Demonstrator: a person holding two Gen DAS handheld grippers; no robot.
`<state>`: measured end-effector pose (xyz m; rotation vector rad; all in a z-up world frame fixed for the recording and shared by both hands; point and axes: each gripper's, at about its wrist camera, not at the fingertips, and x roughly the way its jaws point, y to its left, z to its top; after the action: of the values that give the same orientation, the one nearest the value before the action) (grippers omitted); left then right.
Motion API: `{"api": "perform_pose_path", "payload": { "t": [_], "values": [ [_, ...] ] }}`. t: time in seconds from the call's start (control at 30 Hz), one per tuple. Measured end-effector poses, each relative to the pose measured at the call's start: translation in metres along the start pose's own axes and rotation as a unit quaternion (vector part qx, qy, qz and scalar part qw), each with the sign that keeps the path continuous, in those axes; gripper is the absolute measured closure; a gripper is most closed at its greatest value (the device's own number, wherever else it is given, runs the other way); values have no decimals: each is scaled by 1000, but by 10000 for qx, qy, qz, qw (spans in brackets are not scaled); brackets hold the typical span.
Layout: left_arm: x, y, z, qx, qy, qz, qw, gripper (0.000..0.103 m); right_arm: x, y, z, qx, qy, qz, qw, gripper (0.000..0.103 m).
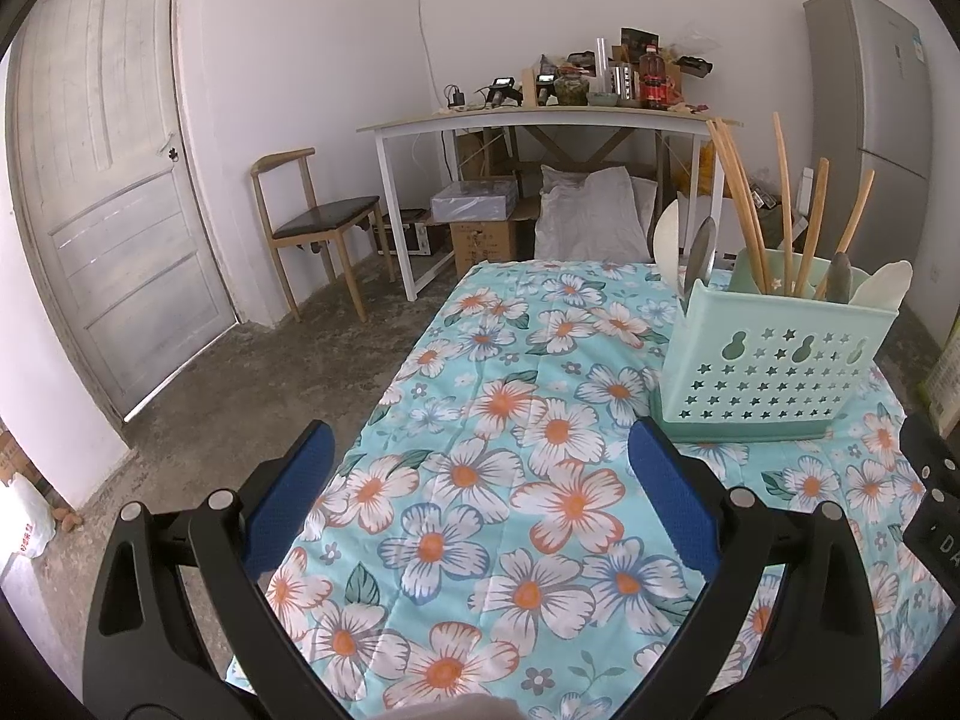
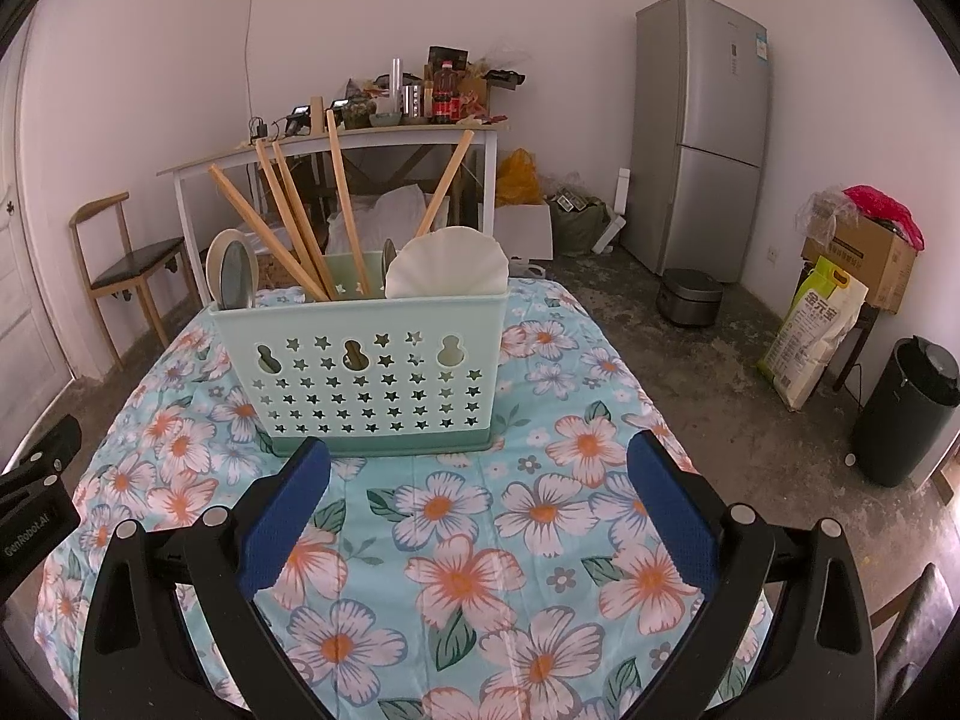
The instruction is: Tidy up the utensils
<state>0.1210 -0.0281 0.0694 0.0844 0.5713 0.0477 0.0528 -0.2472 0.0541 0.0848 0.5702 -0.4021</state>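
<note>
Utensil holder (image 2: 372, 372), pale green with star cut-outs, stands upright on the floral tablecloth (image 2: 480, 540), directly ahead of the right gripper (image 2: 480, 516) and off to the right of the left gripper (image 1: 480, 498). Both grippers hover above the cloth with blue pads spread wide; neither holds anything.

Contents: wooden chopsticks (image 2: 300, 222) stand roughly vertical, handles up, fanned and leaning mostly left in the right wrist view, 1 leaning right. A white scoop (image 2: 447, 264) sits at the right end, a spoon (image 2: 231, 276) at the left end, bowls upward. Exact compartment divisions cannot be confirmed from either view.

No loose utensils are visible on the cloth, so the task appears largely complete or in a check stage; this is a judgement.

Recommendation: if straightening is intended, approach a chopstick from above, close the pads across its shaft near mid-length, and lift along its long axis to avoid tipping the light holder. Steady the holder wall with the other gripper.
</note>
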Motion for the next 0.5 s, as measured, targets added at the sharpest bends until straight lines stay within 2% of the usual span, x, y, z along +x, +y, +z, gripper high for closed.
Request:
{"api": "perform_pose_path", "payload": {
  "t": [0.5],
  "values": [
    [1, 0, 0, 5, 8, 2, 10000, 8, 0, 0, 0, -9, -28, 14, 10000, 7]
  ]
}}
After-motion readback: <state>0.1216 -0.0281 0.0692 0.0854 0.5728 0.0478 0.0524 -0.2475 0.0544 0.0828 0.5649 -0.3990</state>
